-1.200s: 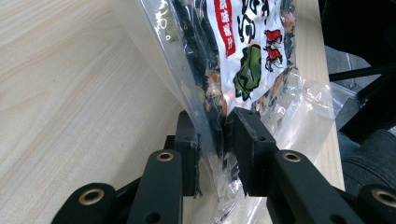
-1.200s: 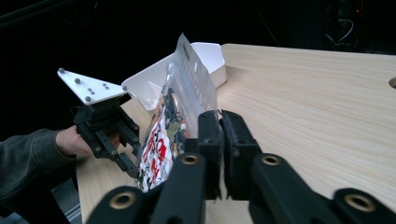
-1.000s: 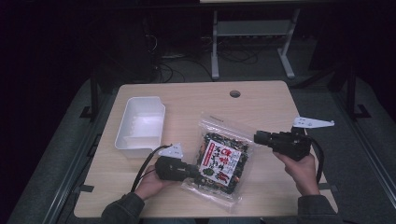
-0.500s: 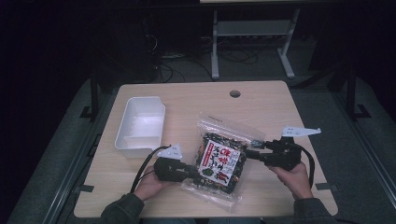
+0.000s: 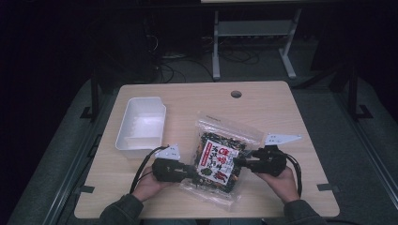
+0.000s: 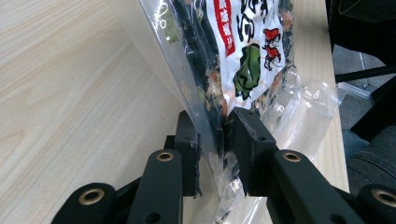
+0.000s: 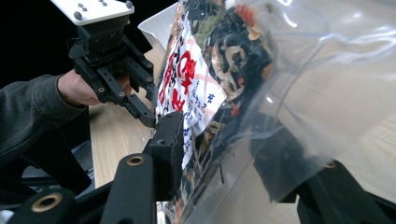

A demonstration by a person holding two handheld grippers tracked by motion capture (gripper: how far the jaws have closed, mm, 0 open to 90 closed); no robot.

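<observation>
Snack bag pinched from both sides

The left gripper (image 6: 212, 140) is clamped on the bag's clear edge; the right gripper (image 7: 224, 154) has the snack bag (image 5: 220, 157) between its jaws (film hides whether they press). The bag is raised over the table (image 5: 187, 101), the white bin (image 5: 141, 124) well apart.

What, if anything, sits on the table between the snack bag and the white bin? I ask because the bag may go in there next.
Nothing visible does. The snack bag is gripped by the left gripper and has the right gripper around its other edge; bare table separates it from the white bin.
</observation>
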